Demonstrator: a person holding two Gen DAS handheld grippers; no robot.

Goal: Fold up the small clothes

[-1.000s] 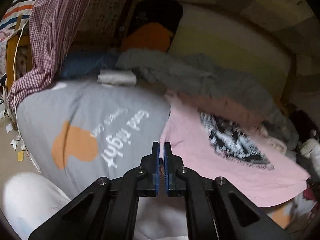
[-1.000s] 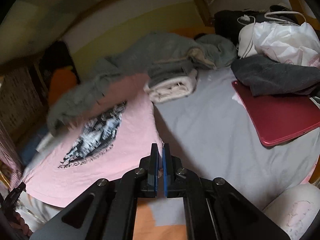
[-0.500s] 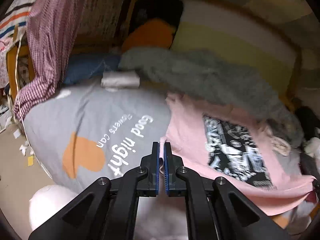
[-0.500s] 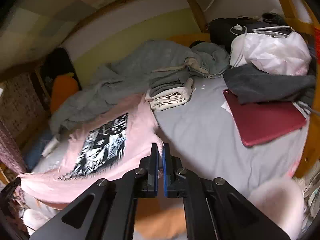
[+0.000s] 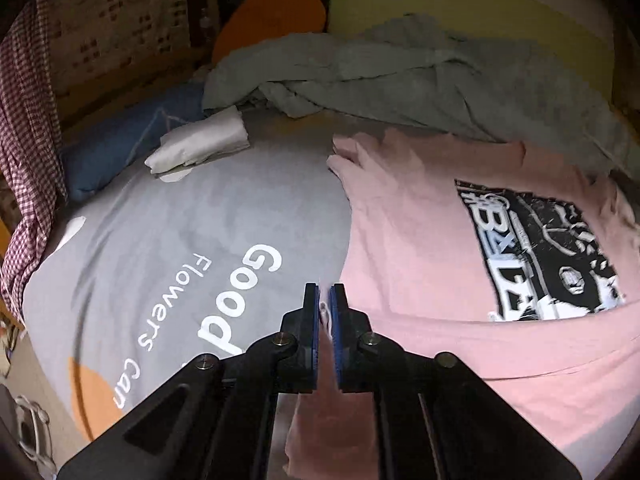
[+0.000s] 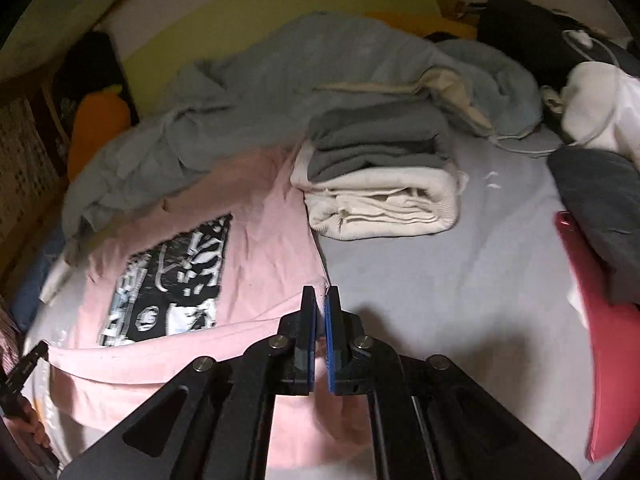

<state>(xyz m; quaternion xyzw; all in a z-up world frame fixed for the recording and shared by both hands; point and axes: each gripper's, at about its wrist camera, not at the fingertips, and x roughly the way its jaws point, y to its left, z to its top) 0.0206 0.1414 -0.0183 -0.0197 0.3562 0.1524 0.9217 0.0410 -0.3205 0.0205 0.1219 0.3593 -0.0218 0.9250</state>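
On the grey bedsheet (image 5: 168, 236) we read white lettering — "Good", "Flowers" and "Can" — beside an orange patch. The pink T-shirt (image 5: 416, 240) carries a black-and-white print (image 5: 540, 252) whose characters are too smeared for us to read; the small label on the black item at the top of the left view is likewise illegible. We see the shirt spread print-up on the sheet, its upper edge touching the rumpled grey blanket (image 5: 400, 76). The left gripper (image 5: 325, 300) is clenched on pink cloth at the shirt's near left edge, and fabric passes between the blue pads. The right gripper (image 6: 321, 304) pinches the opposite near edge likewise. Just beyond the right jaws lies a folded stack (image 6: 380, 184) — grey over cream — touching the shirt's side.
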